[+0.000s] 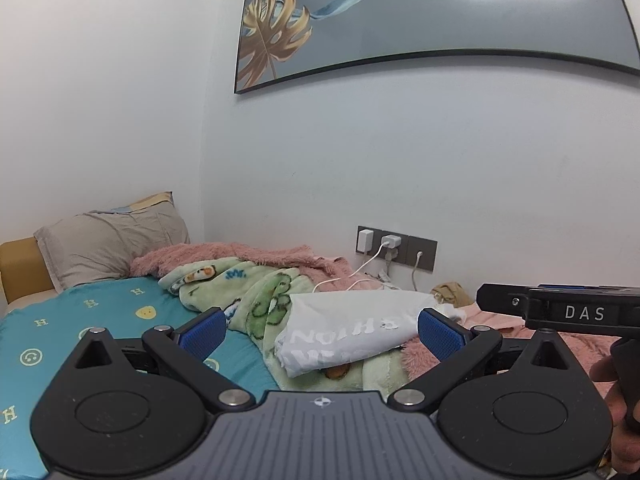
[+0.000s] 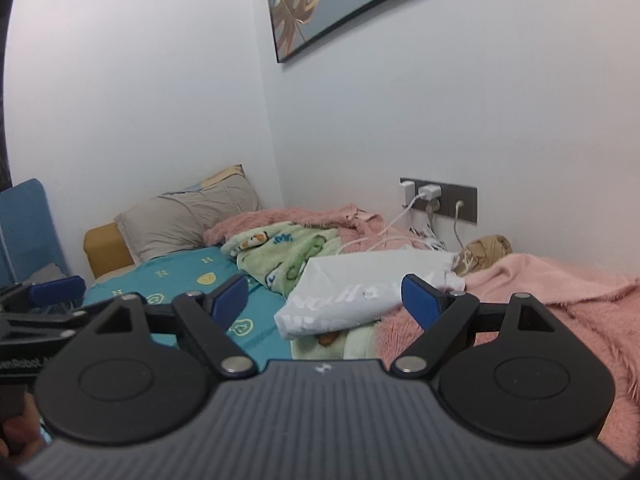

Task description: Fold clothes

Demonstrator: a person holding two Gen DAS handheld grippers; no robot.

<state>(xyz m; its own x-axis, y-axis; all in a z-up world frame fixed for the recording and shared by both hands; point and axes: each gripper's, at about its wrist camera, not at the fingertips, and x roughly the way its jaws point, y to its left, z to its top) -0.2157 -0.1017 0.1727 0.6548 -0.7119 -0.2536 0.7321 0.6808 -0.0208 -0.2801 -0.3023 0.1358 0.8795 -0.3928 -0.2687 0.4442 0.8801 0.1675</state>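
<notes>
A folded white garment with printed letters (image 1: 352,332) lies on the green cartoon blanket (image 1: 256,296) on the bed. It also shows in the right wrist view (image 2: 352,292). My left gripper (image 1: 322,334) is open and empty, raised above the bed, with the garment seen between its blue pads (image 1: 204,334). My right gripper (image 2: 324,300) is open and empty too, held beside the left one; its body shows in the left wrist view (image 1: 568,310). The left gripper's finger shows at the left edge of the right wrist view (image 2: 56,286).
A teal sheet (image 1: 80,320) covers the bed, with a grey pillow (image 1: 108,248) at its head and a pink fluffy blanket (image 2: 560,296) on the right. A wall socket panel (image 1: 396,248) with chargers and white cables sits behind the garment. A tan cloth (image 2: 484,254) lies by the wall.
</notes>
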